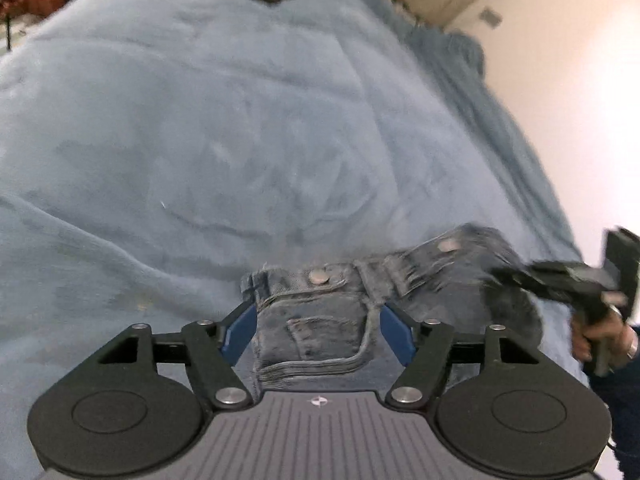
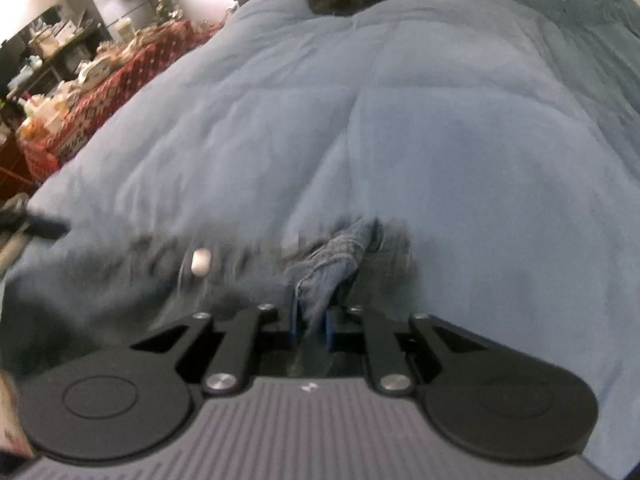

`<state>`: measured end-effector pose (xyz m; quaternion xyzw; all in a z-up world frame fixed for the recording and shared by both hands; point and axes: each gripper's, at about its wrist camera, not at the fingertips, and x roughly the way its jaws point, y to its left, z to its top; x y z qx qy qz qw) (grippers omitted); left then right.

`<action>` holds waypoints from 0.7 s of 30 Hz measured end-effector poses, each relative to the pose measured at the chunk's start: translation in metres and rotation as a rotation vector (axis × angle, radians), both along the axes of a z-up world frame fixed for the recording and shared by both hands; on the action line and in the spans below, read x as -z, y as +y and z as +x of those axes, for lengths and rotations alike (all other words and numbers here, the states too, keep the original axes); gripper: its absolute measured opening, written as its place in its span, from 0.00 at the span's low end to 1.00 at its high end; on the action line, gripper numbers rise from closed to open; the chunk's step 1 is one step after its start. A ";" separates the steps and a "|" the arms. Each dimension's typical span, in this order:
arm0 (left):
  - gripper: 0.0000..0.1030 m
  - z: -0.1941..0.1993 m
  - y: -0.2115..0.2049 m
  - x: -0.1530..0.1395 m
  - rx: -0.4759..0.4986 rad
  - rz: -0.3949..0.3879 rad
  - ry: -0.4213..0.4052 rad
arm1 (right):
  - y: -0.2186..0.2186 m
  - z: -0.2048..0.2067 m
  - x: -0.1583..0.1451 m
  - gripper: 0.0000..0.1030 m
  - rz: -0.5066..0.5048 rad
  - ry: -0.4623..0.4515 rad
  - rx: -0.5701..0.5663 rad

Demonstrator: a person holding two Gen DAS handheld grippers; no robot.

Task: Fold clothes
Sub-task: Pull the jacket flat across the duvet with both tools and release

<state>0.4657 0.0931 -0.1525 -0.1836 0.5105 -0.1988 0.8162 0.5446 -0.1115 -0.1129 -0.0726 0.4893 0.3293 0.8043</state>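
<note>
Jeans [image 1: 320, 312] sit on the blue duvet [image 1: 200, 120] w/ left gripper [image 1: 318, 330] spread wide around the waistband, not pinching, right gripper [image 2: 312, 326] nearly closed on a denim fold, so imo a lift now drops the left side.

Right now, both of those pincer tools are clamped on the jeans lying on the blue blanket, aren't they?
Not quite. Only the right gripper is clamped on the jeans, as the right wrist view shows, with denim pinched between its blue pads. The left wrist view shows the left gripper standing wide open, the waistband lying between its fingers with a gap at one pad. The jeans do lie on the blue blanket.
</note>
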 end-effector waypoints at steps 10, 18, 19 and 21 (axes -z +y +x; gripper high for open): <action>0.66 0.030 -0.011 0.082 0.072 -0.122 0.270 | -0.038 -0.019 0.027 0.22 0.120 0.088 0.095; 0.24 0.026 -0.012 0.081 0.021 -0.148 0.231 | -0.016 0.018 0.023 0.18 0.135 0.059 0.136; 0.21 0.023 -0.012 0.073 0.011 -0.133 0.194 | -0.009 0.015 0.020 0.16 0.121 0.022 0.114; 0.17 0.016 -0.013 0.048 0.009 -0.106 0.092 | 0.006 0.010 0.013 0.11 0.093 -0.052 0.070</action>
